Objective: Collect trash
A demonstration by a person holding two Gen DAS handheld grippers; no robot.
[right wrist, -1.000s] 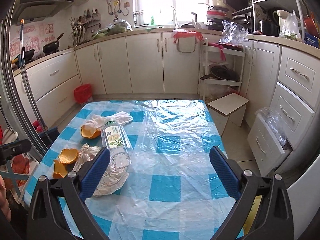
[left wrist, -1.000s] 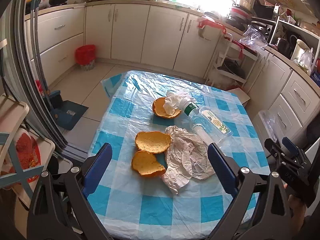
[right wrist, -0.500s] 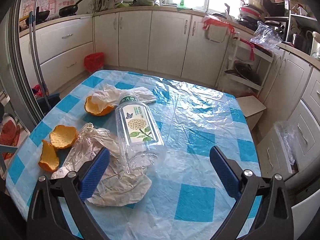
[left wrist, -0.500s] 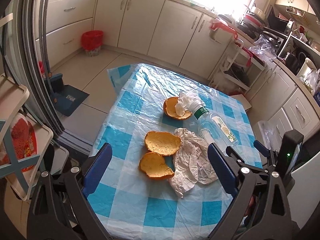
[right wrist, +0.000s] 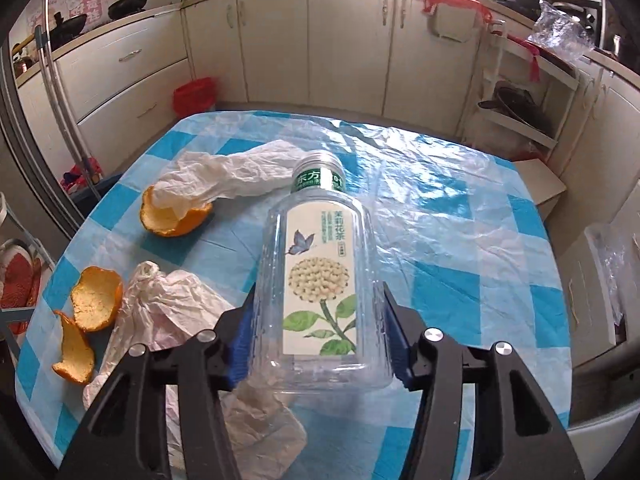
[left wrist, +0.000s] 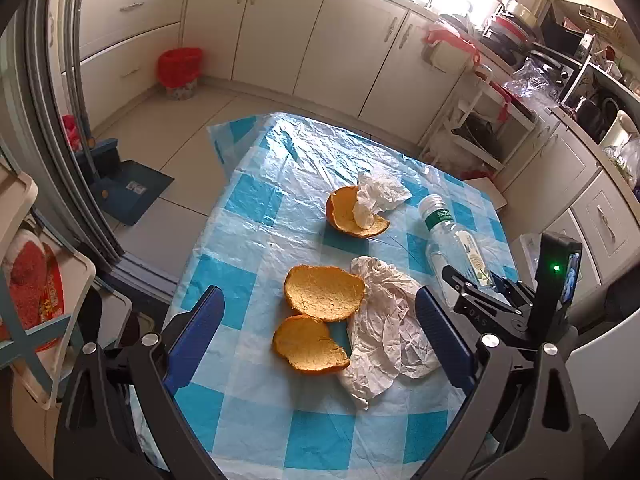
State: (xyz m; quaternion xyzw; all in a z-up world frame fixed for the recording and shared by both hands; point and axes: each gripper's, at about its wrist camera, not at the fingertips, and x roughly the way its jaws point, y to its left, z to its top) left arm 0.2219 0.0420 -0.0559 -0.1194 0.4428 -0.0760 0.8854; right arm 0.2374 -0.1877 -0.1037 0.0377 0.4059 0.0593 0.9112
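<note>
Here we look down on a table covered with a blue-and-white checked plastic cloth [left wrist: 256,208], going from the left edge across to the right. On the floor at far left, near the cream cabinets, stands a small red waste bin [left wrist: 179,68], well apart from the table. Our left gripper [left wrist: 320,336] hovers over the near end of the cloth with its blue-padded jaws spread wide and holding nothing. Between those jaws in the left wrist view lie two orange peel halves: the nearer orange peel piece [left wrist: 308,346] and, touching it just behind, a rounder orange peel cup [left wrist: 324,292]. Farther back sits a third orange peel shell [left wrist: 348,216] with a crumpled white tissue [left wrist: 378,196] draped into it. Just right of the two near peels, touching them, lies a large crumpled white paper wrapper [left wrist: 384,328].

Further right lies the clear plastic bottle with a green-banded neck and a flower label [right wrist: 320,272], on its side on the cloth, cap pointing away from us and its base partly over the wrapper. Our right gripper [right wrist: 320,344] has its blue pads against both sides of the bottle's lower body, pinching it. In the left wrist view the same gripper shows at the right edge with the bottle beyond it.
</note>
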